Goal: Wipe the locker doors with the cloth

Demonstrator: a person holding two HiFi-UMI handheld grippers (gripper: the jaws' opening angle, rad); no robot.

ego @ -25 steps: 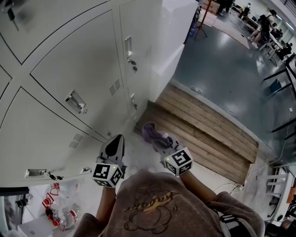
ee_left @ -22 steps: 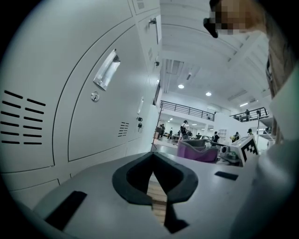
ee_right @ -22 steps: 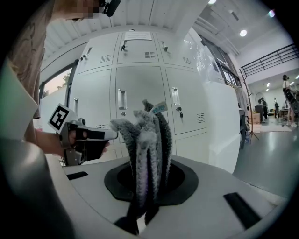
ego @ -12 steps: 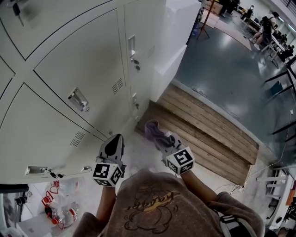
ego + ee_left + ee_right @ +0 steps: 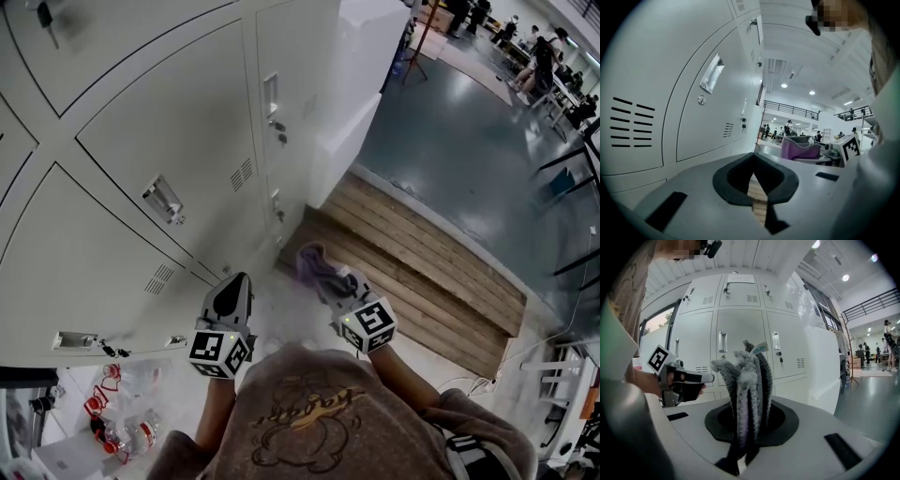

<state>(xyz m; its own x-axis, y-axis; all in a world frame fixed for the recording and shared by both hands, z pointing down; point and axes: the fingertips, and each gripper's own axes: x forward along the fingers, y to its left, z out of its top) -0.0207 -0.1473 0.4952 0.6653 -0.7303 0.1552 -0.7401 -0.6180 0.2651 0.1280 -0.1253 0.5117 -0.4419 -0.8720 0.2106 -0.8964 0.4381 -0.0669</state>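
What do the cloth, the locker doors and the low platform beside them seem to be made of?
Cloth: probably microfibre or chenille, matte; fuzzy purple-grey ribs. Locker doors: likely painted sheet metal, smooth pale grey; punched vent slots. Platform: bare wood; plank seams and grain.

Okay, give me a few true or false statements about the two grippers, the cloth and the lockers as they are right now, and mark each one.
1. The right gripper is clamped on the purple cloth. True.
2. The left gripper holds a spray bottle. False: its jaws are together with nothing between them.
3. The cloth is pressed flat against a locker door. False: it is held in the air, apart from the locker doors.
4. The locker doors in view are closed. True.
5. A wooden platform lies on the floor beside the lockers. True.
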